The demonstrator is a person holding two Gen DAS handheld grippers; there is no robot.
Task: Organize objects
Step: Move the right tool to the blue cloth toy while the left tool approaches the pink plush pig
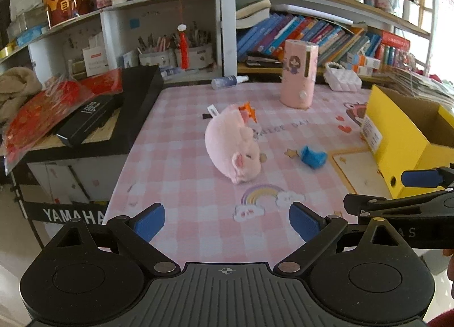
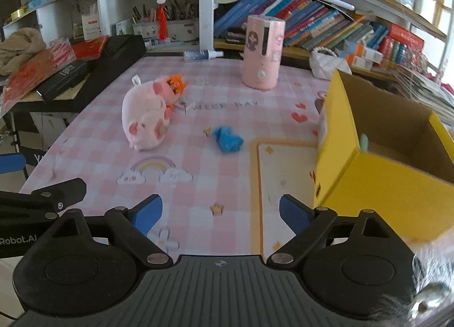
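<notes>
A pink plush pig lies on the pink checked table. Orange spiky pieces sit at its far end. A small blue crumpled object lies to its right. An open yellow cardboard box stands at the right, with a pale green item inside. My left gripper is open and empty above the near table edge. My right gripper is open and empty beside the box's near left corner.
A tall pink cylindrical container stands at the back. A spray bottle lies near the shelf. A white quilted bag sits at back right. A black keyboard with red packets borders the left. Bookshelves fill the back.
</notes>
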